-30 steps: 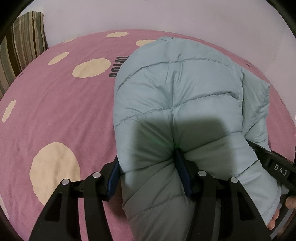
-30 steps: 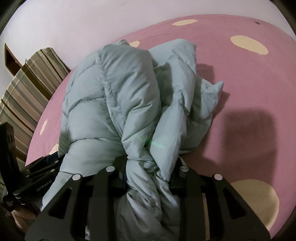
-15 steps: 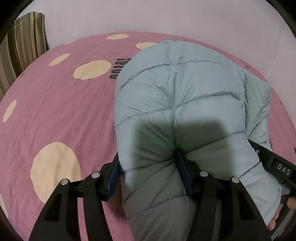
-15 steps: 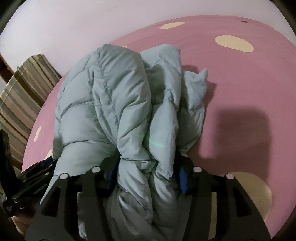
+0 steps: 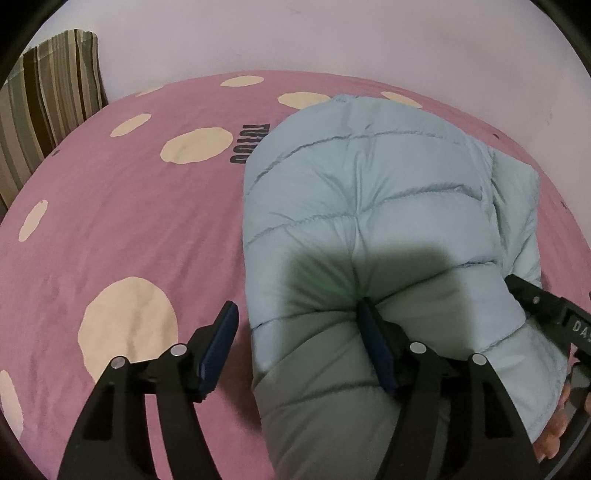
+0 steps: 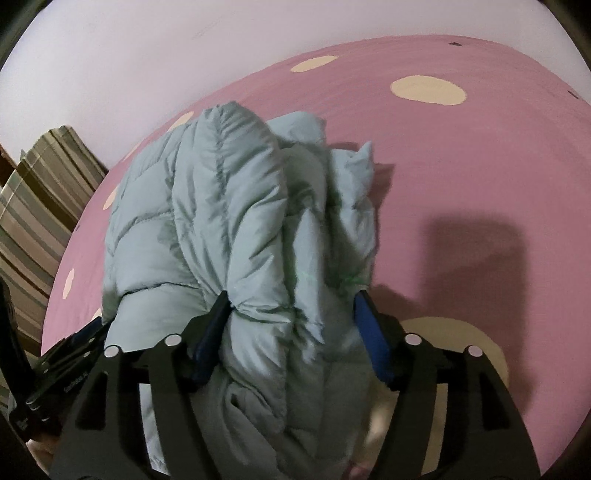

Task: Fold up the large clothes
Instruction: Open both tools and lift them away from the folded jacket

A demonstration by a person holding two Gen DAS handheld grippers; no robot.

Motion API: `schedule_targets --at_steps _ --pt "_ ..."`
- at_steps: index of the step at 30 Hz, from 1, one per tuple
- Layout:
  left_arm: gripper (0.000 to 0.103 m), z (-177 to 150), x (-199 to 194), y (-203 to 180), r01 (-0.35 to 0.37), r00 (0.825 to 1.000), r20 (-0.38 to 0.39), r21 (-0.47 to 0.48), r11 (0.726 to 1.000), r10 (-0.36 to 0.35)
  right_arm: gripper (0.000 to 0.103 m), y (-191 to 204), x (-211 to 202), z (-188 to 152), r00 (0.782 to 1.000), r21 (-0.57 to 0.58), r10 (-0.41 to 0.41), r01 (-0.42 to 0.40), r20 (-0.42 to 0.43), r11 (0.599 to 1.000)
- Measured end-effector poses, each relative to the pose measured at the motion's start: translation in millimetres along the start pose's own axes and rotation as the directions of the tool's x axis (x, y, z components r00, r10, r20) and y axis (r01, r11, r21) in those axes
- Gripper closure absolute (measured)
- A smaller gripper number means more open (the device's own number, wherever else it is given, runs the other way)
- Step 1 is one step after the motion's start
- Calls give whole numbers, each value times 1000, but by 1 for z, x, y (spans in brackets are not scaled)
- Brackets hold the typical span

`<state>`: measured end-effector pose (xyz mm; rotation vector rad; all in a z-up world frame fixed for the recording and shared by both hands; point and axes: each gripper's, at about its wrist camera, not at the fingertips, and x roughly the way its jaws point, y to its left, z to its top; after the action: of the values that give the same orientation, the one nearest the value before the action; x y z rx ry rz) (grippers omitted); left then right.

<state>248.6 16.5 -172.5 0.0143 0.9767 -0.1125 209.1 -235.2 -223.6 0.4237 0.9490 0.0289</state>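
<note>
A pale blue quilted puffer jacket (image 5: 369,206) lies folded in a thick bundle on the pink bed cover (image 5: 129,229). My left gripper (image 5: 299,325) is open; its left finger stands clear of the jacket's left edge, the right finger rests in a crease of the jacket. In the right wrist view the jacket (image 6: 229,221) is bunched in folds between the fingers of my right gripper (image 6: 291,310), which is open wide around the bundle with a small gap at the right pad. The right gripper's body shows at the left wrist view's right edge (image 5: 546,314).
The pink cover has cream spots (image 5: 129,325) and dark lettering (image 5: 249,144). A striped pillow (image 5: 48,110) stands at the far left against the white wall (image 5: 332,33); it also shows in the right wrist view (image 6: 40,206). Bare cover lies to the right (image 6: 480,166).
Both grippers have opened and let go of the jacket. The left finger of the left gripper moved off the jacket's edge. The bundle has settled onto the bed.
</note>
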Motion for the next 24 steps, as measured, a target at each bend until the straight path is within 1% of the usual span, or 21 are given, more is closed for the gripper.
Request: schedule_targets --at_steps 1,4,11,13,17,20,24 --pt "34 0 0 0 -5 1000 0 0 1000 5 32 -4 -3 -1 1000 13 -3 3 6 1000" --pt "33 0 0 0 -6 1000 0 1 1000 6 28 -13 -7 -2 1000 42 -18 18 16 999" --pt "33 -3 -5 -3 -31 999 19 5 999 31 27 -25 -23 -6 994 67 -94 91 49 994" --pt "33 -4 -9 -4 -40 999 28 8 999 40 27 -24 -29 -8 992 58 -118 115 52 992" --pt "29 -8 -20 -5 -51 997 51 9 999 51 27 -17 -46 -13 980 37 -177 174 91 984" --pt "29 -11 -30 -4 -47 997 65 7 999 46 27 -9 -58 -15 974 20 -200 199 110 980" --pt "29 -21 -49 -5 -45 995 93 18 999 43 26 6 -75 -29 967 -26 -218 223 133 974"
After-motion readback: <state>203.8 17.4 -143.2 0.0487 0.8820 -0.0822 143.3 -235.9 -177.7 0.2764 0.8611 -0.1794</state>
